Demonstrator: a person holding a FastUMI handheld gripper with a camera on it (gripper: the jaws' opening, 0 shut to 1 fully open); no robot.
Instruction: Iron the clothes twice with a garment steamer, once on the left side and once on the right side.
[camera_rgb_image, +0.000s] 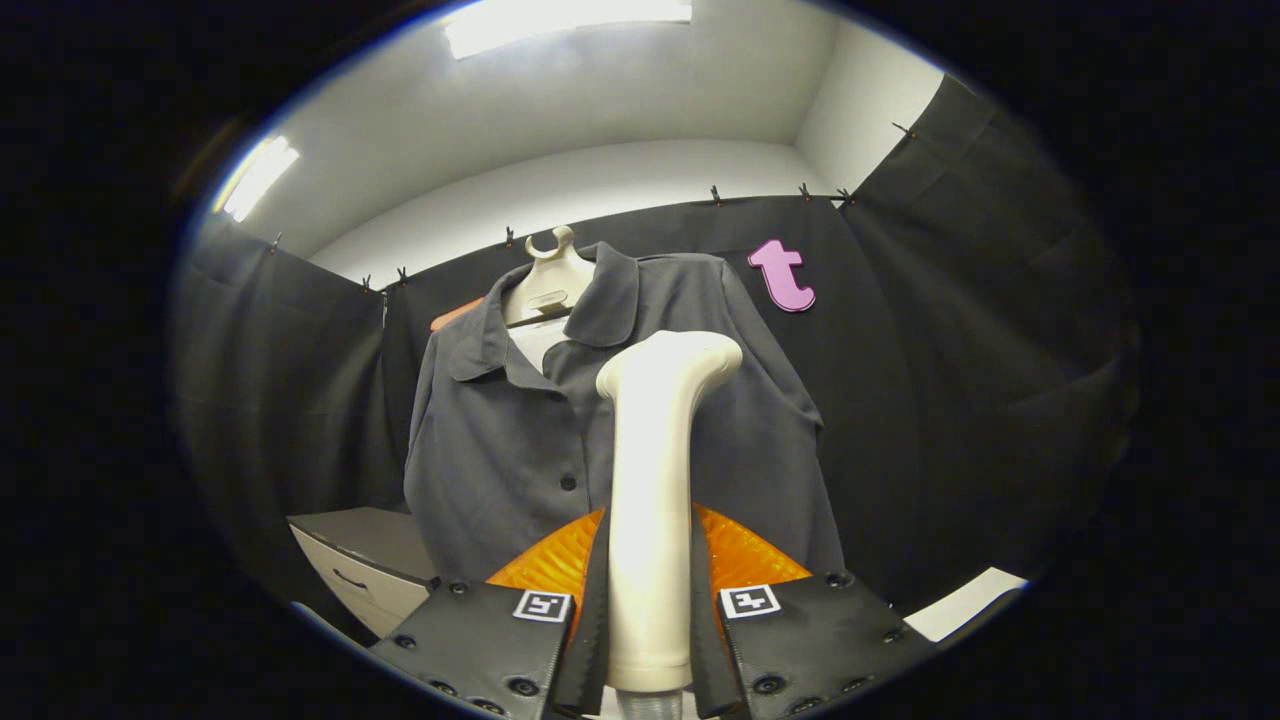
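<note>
A dark grey button-up shirt (500, 440) hangs on a pale hanger (548, 282) against the booth's black cloth wall. My gripper (650, 560) is shut on the cream handle of a garment steamer (655, 480), which stands upright between the fingers. The steamer's head (680, 360) bends to the right at the top and sits in front of the shirt's chest, just right of the button row (567, 482). I cannot tell whether the head touches the cloth.
A grey cabinet with a drawer handle (365, 560) stands low to the left of the shirt. A white surface edge (965, 605) shows low on the right. Black cloth hangs on both sides.
</note>
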